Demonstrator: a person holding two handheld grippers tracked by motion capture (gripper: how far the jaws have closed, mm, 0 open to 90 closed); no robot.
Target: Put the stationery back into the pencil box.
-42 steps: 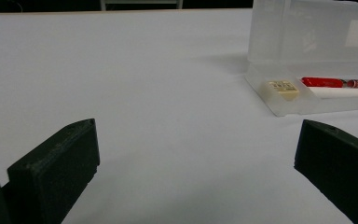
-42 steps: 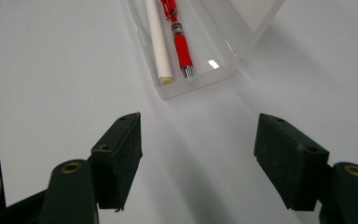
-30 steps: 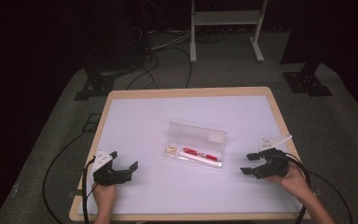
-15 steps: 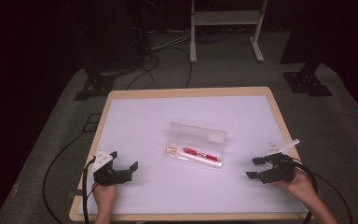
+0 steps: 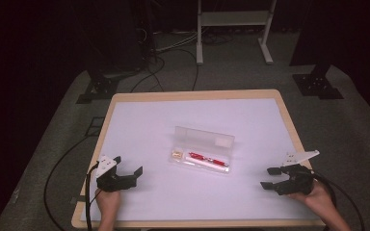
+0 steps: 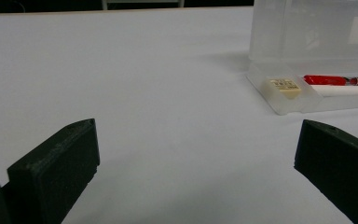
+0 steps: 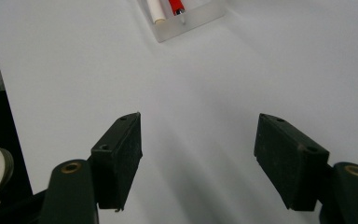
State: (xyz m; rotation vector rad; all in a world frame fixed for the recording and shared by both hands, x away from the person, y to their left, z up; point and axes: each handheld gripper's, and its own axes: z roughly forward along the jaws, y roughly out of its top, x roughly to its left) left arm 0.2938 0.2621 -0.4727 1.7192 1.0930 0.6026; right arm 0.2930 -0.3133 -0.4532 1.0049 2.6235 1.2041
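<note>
A clear plastic pencil case (image 5: 203,149) lies open at the middle of the white table (image 5: 173,120), its lid standing up behind the tray. Inside lie a red pen (image 5: 208,158), a white stick (image 5: 204,163) and a small beige eraser (image 5: 177,154). The left gripper view shows the eraser (image 6: 284,87) and red pen (image 6: 340,80) ahead to the right. My left gripper (image 5: 127,166) rests open near the front left edge, holding nothing. At the front right my right gripper (image 5: 270,177) is open and empty, with the case end (image 7: 186,16) far ahead.
The table has a wooden rim (image 5: 197,95) and stands on grey carpet. Cables (image 5: 164,53) run across the floor behind it, near a white metal frame (image 5: 233,29) and a dark stand base (image 5: 318,86). Bare white surface lies between each gripper and the case.
My right gripper has drawn back toward the front right corner of the table and lowered. The left gripper has stayed in place.
</note>
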